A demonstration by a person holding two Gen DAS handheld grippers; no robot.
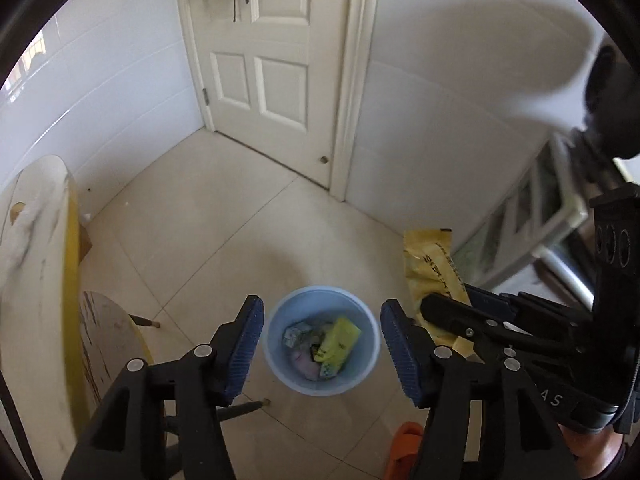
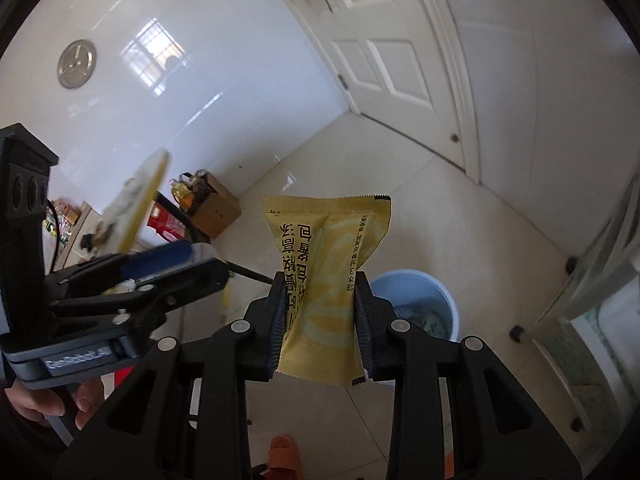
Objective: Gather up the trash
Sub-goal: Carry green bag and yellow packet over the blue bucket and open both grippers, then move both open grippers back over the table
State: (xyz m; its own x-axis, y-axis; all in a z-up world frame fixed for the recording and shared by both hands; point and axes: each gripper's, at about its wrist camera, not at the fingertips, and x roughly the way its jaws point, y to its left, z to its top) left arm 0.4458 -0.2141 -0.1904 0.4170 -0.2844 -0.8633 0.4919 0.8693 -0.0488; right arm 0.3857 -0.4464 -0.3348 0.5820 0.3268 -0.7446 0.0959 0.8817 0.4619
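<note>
Yellow wrapper (image 2: 320,280) pinched between right tongs (image 2: 319,320), held above floor beside blue bin (image 1: 322,340). Left tongs (image 1: 322,344) spread wide, empty, over bin holding trash.

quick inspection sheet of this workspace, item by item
surface: beige tiled floor, bare around the bin
job's things: blue bin on the floor, wrappers inside; yellow wrapper held above the floor
clutter: cardboard box and red packets by the wall; orange slipper
grippers: left gripper open above the bin, nothing between its pads; right gripper shut on the yellow wrapper
cables: dark cord behind the left gripper
surroundings: white door, white tiled walls, round table at the left
</note>
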